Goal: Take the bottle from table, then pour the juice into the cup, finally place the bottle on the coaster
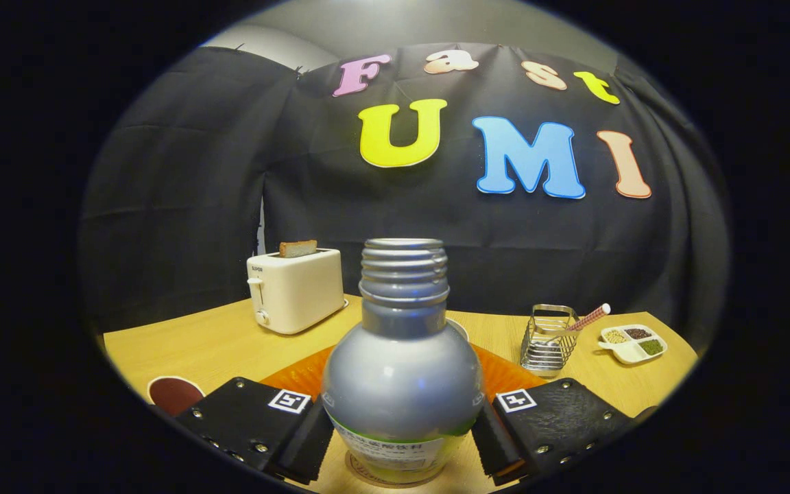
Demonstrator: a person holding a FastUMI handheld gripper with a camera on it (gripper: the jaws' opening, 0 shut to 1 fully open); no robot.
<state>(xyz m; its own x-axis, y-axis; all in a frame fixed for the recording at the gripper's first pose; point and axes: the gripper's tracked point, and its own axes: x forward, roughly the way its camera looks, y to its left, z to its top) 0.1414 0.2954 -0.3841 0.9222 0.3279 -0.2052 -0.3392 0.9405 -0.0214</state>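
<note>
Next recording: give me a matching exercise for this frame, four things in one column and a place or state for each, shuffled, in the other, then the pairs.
Things:
1. bottle
2. toaster
3. wire holder
4. divided dish

Places or states:
A. holds a striped straw, right of the bottle
B. between the fingers of the claw, both pressing on it, cap off
C. far right on the table, with grains in its compartments
D. beyond the fingers to the left, a slice of bread sticking up from it

Pairs: 1-B, 2-D, 3-A, 4-C
</note>
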